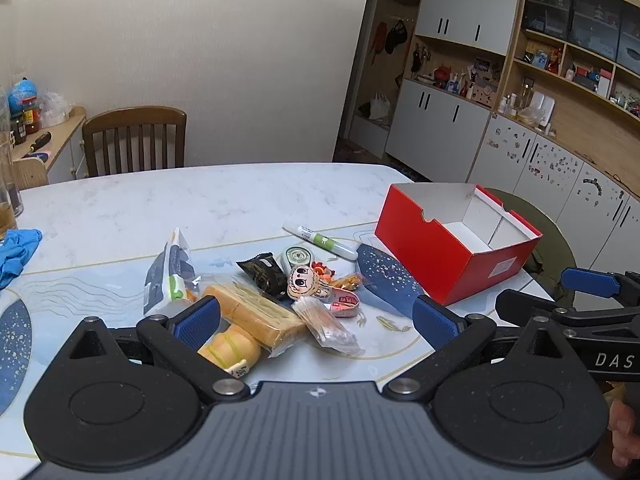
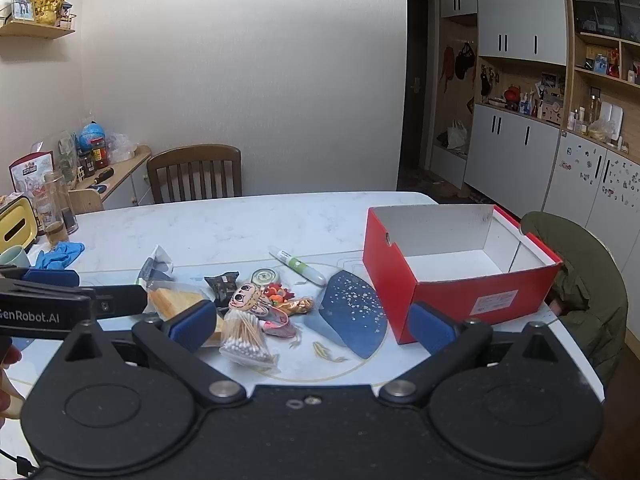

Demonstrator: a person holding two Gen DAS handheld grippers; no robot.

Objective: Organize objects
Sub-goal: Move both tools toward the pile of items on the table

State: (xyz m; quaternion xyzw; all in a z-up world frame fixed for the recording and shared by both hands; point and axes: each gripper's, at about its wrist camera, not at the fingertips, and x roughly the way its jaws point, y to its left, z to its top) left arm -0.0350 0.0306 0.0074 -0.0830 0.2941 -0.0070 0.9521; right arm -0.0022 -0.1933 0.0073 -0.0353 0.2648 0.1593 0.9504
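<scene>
Both the left gripper (image 1: 316,320) and the right gripper (image 2: 312,326) hover with fingers wide apart and empty over the near desk (image 1: 240,196), likely because the small-item pile (image 1: 272,296) awaits sorting into the empty-looking red box (image 2: 460,264) at right.

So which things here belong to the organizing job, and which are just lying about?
Job:
red box, open and empty
cotton swab bag
green-and-white tube
yellow wrapped block
cartoon-face charm
black snack packet
correction tape

Lying about:
blue gloves
wooden chair
green jacket
jars on the side shelf
</scene>
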